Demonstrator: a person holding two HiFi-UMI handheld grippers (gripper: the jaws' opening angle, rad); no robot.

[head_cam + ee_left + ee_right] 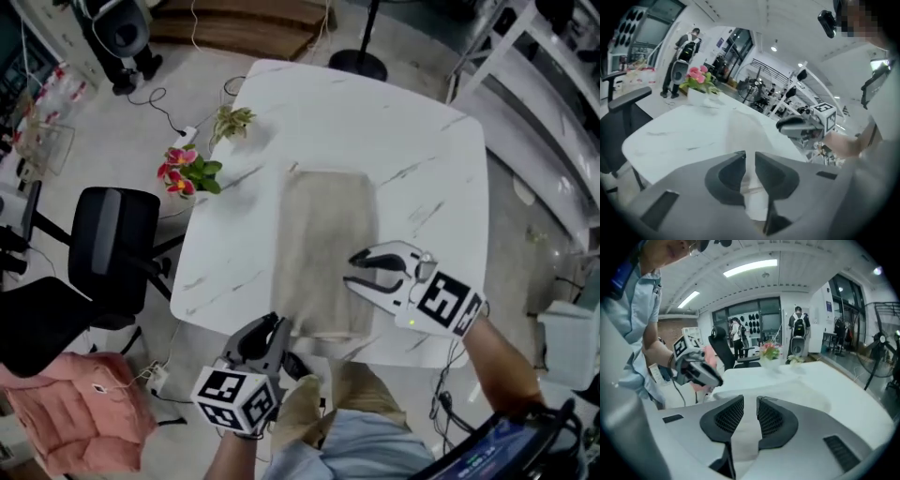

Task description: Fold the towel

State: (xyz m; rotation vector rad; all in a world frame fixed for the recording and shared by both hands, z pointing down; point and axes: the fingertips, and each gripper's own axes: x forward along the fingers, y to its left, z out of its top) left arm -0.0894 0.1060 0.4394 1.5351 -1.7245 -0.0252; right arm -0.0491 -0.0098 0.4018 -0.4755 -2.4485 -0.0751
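Observation:
A beige towel [323,253] lies flat as a long narrow strip down the middle of the white marble table [412,150]. My left gripper [272,323] hovers at the towel's near left corner, by the table's front edge. Its jaws stand a little apart, and only the towel [740,126] below shows through the gap of the left gripper [750,157]. My right gripper [352,269] hangs over the towel's right edge, jaws apart and empty. The right gripper [750,401] looks across the towel [797,390] toward the left gripper [698,371].
A pot of pink flowers [187,171] and a small green plant [230,122] stand at the table's left edge. A black office chair [112,244] and a pink cushion [75,412] are on the floor to the left. A white rack [534,84] is at the right.

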